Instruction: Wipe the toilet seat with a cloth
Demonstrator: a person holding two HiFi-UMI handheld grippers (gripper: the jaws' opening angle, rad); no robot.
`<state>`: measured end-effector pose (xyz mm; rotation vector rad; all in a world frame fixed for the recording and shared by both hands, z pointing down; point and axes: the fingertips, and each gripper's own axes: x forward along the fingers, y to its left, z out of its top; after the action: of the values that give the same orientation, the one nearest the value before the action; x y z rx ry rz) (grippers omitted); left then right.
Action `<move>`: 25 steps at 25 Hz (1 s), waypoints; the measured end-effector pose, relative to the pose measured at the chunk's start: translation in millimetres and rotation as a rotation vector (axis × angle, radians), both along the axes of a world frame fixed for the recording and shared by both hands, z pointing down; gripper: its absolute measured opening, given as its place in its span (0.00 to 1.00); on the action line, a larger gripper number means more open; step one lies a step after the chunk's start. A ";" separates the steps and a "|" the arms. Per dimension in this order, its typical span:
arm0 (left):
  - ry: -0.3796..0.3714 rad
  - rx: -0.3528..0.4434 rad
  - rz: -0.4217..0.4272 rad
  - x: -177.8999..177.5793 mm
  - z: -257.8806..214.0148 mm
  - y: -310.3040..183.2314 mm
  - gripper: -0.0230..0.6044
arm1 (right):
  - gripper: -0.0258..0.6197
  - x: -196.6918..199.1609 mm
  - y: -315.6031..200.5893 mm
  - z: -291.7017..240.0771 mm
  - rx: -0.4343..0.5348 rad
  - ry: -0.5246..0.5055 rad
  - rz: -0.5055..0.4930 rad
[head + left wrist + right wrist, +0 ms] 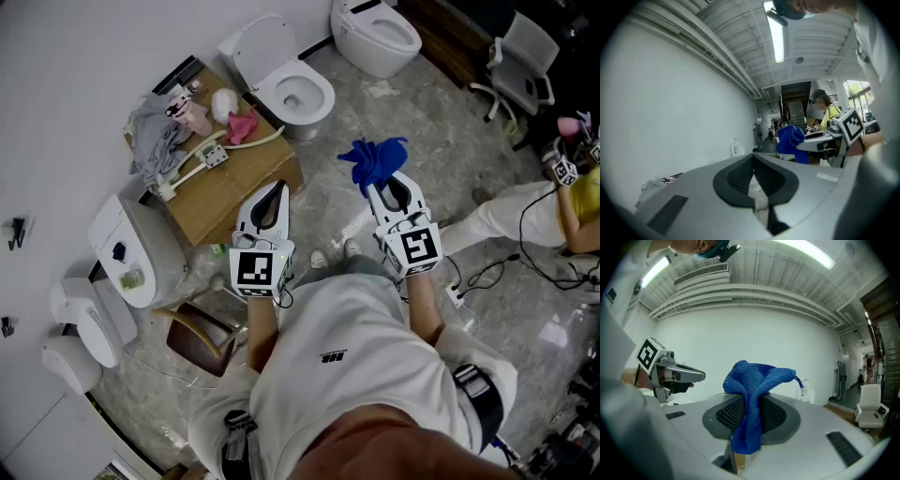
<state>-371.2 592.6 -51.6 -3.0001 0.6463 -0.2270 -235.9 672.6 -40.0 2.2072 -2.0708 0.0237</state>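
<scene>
Blue cloth (373,161) bunched at the right gripper (392,190) tip, toilet seat (323,92) ahead-left and well apart, left gripper (270,208) alongside (head view) | left gripper view: jaws pressed together, nothing between, cloth off to their right | right gripper view: jaws clamped on the cloth, folds spilling above and below.

Cloth (752,394) is solid royal blue with a fine knit weave. Right gripper (386,183) and left gripper (275,192) both have pale grey-white shells, black mesh-textured pads (729,413) and black-on-white square marker cubes (420,247). Toilet (286,89) is plain white and the cardboard box (234,183) is brown, with a pink rag (242,127) and grey fabric (155,141) on top; floor (412,122) is grey marbled, shirt (356,375) white.
</scene>
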 end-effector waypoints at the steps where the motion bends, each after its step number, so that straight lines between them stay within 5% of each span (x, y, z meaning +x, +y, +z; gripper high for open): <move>1: 0.000 -0.003 0.001 -2.5 1.1 -1.1 0.05 | 0.17 -2.6 -0.3 0.3 0.005 -0.013 -0.001; 11: 0.008 -0.045 0.037 -11.0 23.9 -34.2 0.05 | 0.18 -3.1 -18.7 16.6 -0.023 -0.032 0.077; 25: -0.027 -0.054 0.046 81.7 34.6 -122.0 0.05 | 0.18 86.5 -103.9 35.5 -0.071 -0.040 0.091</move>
<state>-289.5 470.6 -17.0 -3.0539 0.5775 -0.2864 -149.4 568.7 -4.5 2.2749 -1.9551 0.1473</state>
